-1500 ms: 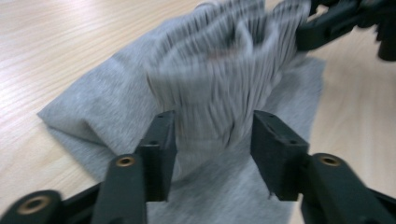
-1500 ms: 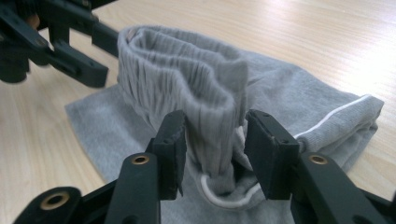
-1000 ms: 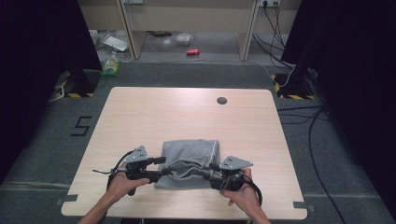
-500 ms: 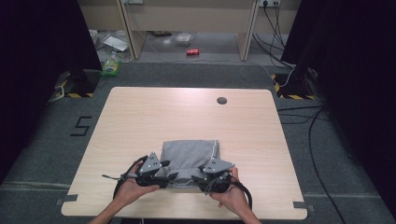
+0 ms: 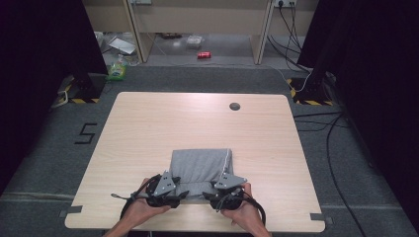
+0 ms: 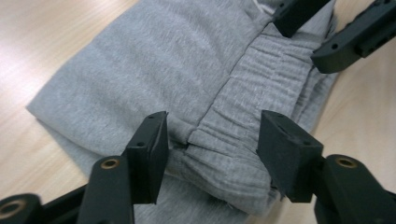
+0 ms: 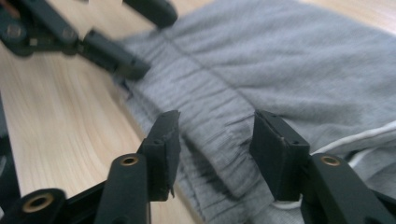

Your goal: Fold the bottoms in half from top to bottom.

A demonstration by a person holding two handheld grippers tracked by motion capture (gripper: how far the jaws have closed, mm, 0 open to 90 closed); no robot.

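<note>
A folded grey garment [image 5: 200, 165] lies flat on the near middle of the table, its gathered elastic waistband [image 6: 243, 116] along the near edge. My left gripper [image 5: 180, 193] hovers over the waistband's left part. Its jaws [image 6: 212, 140] are open astride the band and have just widened a little. My right gripper [image 5: 210, 194] is close beside it on the right. Its jaws [image 7: 212, 140] have just been opening; they stand apart with the waistband [image 7: 205, 107] between them, the pads off the cloth. A white drawstring [image 7: 355, 135] trails at the garment's right side.
The wooden table [image 5: 197, 118] has a round cable hole [image 5: 234, 106] at the back. Its near edge lies just below my hands. On the floor beyond are a red can [image 5: 203, 55], a green bottle [image 5: 116, 71] and cables [image 5: 316, 123] at the right.
Both grippers have moved inward from the garment's near corners toward each other and slightly nearer the table's front edge. The garment's near edge now lies narrower and flatter.
</note>
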